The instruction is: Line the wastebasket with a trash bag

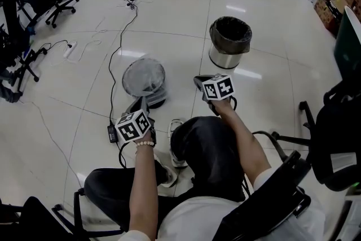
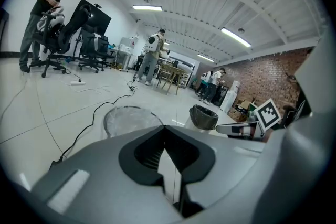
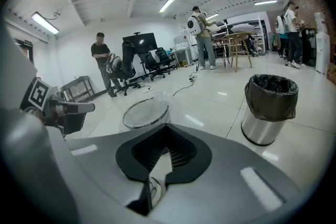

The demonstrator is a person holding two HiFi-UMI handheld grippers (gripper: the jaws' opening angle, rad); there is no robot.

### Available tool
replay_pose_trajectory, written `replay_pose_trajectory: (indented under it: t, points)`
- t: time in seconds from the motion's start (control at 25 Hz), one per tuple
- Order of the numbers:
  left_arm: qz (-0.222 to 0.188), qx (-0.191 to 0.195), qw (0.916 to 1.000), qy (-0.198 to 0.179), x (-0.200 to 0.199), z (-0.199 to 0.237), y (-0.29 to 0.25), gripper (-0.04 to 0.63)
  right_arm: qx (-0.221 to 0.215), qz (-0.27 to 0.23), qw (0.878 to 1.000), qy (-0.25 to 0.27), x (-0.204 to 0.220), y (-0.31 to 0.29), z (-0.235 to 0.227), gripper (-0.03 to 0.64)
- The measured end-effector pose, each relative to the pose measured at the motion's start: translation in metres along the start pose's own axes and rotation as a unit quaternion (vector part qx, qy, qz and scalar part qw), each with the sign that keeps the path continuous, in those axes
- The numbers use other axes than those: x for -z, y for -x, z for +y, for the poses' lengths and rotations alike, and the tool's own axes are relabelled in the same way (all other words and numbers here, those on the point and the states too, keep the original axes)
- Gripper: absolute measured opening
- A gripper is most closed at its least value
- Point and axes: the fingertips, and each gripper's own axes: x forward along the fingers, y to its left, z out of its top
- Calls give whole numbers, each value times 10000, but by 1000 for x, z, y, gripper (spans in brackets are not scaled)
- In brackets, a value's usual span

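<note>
On the floor [image 1: 186, 25], grey wastebasket [image 1: 144, 77] stands apart from black-lined bin [image 1: 230, 42].

Open floor [image 1: 186, 31] around mesh basket [image 1: 144, 77]; black cable [image 1: 120, 44] runs just beside it

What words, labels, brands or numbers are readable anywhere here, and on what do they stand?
No readable text in any view.
Left cube, right cube: black-and-white square patterns only, no letters or digits.
Steel bin, mesh basket: no label shows.
</note>
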Motion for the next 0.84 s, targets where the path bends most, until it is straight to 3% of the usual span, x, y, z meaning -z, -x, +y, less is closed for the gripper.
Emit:
replay_pose_trajectory:
  t: [0.48,0.68,0.84]
  points:
    - [93,43,9999,-88,5,-3,5,12,-76,-1,10000,6,2,4,-1,0]
    - [113,103,9997,-213,-7,5,9,12,-3,-13,9992,399,-22,2,-3,0]
    - [214,-19,9994,-271,0,12,15,12,65,44,9990,435,-17,6,6,0]
